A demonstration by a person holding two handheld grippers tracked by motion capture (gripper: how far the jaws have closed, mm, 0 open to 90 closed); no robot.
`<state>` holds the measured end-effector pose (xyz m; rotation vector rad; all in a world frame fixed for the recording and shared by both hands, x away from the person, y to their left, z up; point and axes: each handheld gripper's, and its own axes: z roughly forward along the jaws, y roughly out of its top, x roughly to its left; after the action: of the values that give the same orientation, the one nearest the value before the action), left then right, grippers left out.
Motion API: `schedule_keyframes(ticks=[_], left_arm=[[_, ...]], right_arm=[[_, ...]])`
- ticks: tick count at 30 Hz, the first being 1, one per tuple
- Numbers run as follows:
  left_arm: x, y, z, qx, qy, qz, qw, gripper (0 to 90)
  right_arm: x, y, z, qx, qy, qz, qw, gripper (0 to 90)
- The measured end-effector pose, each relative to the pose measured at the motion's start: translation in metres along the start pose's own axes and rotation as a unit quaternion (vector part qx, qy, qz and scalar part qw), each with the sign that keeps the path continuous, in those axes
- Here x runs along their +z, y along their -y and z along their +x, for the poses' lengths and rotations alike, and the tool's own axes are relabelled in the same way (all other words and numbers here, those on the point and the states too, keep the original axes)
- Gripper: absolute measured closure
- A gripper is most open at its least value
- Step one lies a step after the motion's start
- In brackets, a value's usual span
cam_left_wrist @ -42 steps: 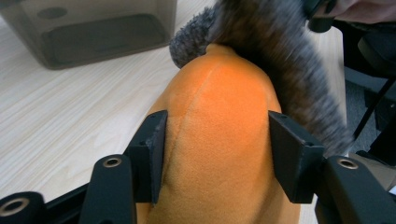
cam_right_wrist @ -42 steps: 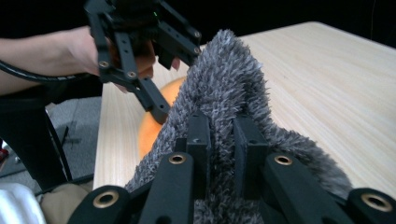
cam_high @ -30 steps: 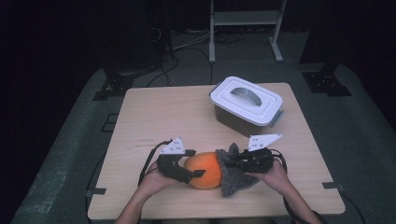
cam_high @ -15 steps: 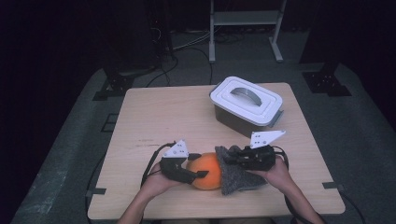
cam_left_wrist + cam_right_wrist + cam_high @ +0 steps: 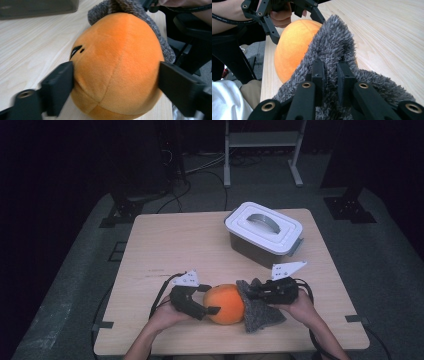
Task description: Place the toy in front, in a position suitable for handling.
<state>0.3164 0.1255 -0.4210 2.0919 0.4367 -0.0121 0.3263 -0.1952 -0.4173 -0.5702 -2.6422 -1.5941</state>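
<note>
Item: we are bracing the left gripper (image 5: 116, 82) around the orange plush ball (image 5: 117, 67), one jaw pressing each flank, so the ball is sitting steady on the table (image 5: 200, 245) rather than rolling. Against the ball's far side from that gripper, we are pinching a fold of grey fuzzy cloth (image 5: 332, 50) in the right gripper (image 5: 329, 72), seemingly for wiping. Beyond the ball, well apart, the lidded white container (image 5: 263, 227) is standing unused.

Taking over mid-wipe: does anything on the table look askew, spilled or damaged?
Nothing stands out. The left tool clamps the orange plush, the right tool pinches the grey cloth against it, and the lidded container sits closed and level.
</note>
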Motion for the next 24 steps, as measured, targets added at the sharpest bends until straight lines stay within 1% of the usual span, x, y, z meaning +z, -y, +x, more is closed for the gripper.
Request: schedule_keyframes(ticks=[1, 3, 5, 7, 9, 11, 12, 14, 16, 17, 19, 21, 24], left_arm=[[0.0, 0.0, -0.002, 0.007, -0.004, 0.0, 1.0, 25.1], [0.0, 0.001, -0.003, 0.013, -0.004, 0.002, 0.9999, 31.0], [0.0, 0.001, -0.004, 0.016, -0.005, 0.004, 0.9999, 32.8], [0.0, 0.0, -0.005, 0.019, -0.008, 0.005, 0.9998, 35.8], [0.0, 0.0, -0.005, 0.024, -0.013, 0.006, 0.9996, 37.9], [-0.003, -0.001, -0.004, 0.025, -0.017, 0.007, 0.9995, 40.0], [-0.004, -0.001, -0.003, 0.022, -0.017, 0.003, 0.9996, 41.6], [-0.006, -0.001, -0.002, 0.019, -0.018, -0.001, 0.9997, 42.6], [-0.008, -0.002, -0.001, 0.014, -0.017, -0.006, 0.9997, 43.0], [-0.009, -0.003, -0.002, 0.014, -0.018, -0.008, 0.9997, 43.3], [-0.011, -0.006, -0.003, 0.012, -0.019, -0.012, 0.9997, 43.7], [-0.014, -0.01, -0.005, 0.009, -0.02, -0.016, 0.9996, 43.8], [-0.02, -0.015, -0.008, 0.013, -0.023, -0.024, 0.9994, 44.1]], right_arm=[[0.0, 0.0, 0.0, 0.0, 0.0, 0.001, 1.0, 77.5], [0.0, 0.0, 0.001, 0.001, -0.001, 0.0, 1.0, 77.6], [0.0, -0.003, 0.003, -0.005, 0.0, -0.004, 1.0, 77.6], [-0.001, -0.009, 0.008, -0.014, 0.002, -0.016, 0.9998, 77.7], [-0.001, -0.014, 0.012, -0.025, -0.001, -0.026, 0.9993, 77.7], [0.001, -0.016, 0.014, -0.029, -0.001, -0.024, 0.9993, 77.7], [0.001, -0.014, 0.012, -0.025, -0.004, -0.027, 0.9993, 77.7], [0.0, -0.011, 0.008, -0.018, -0.003, -0.027, 0.9995, 77.7], [-0.001, -0.007, 0.004, -0.013, 0.005, -0.018, 0.9997, 77.7], [-0.001, -0.005, 0.002, -0.008, 0.006, -0.017, 0.9998, 77.6], [-0.002, -0.005, 0.002, -0.007, 0.01, -0.013, 0.9998, 77.5], [-0.003, -0.01, 0.005, -0.011, 0.013, -0.022, 0.9996, 77.5], [-0.005, -0.019, 0.014, -0.026, 0.012, -0.042, 0.9987, 77.6]])
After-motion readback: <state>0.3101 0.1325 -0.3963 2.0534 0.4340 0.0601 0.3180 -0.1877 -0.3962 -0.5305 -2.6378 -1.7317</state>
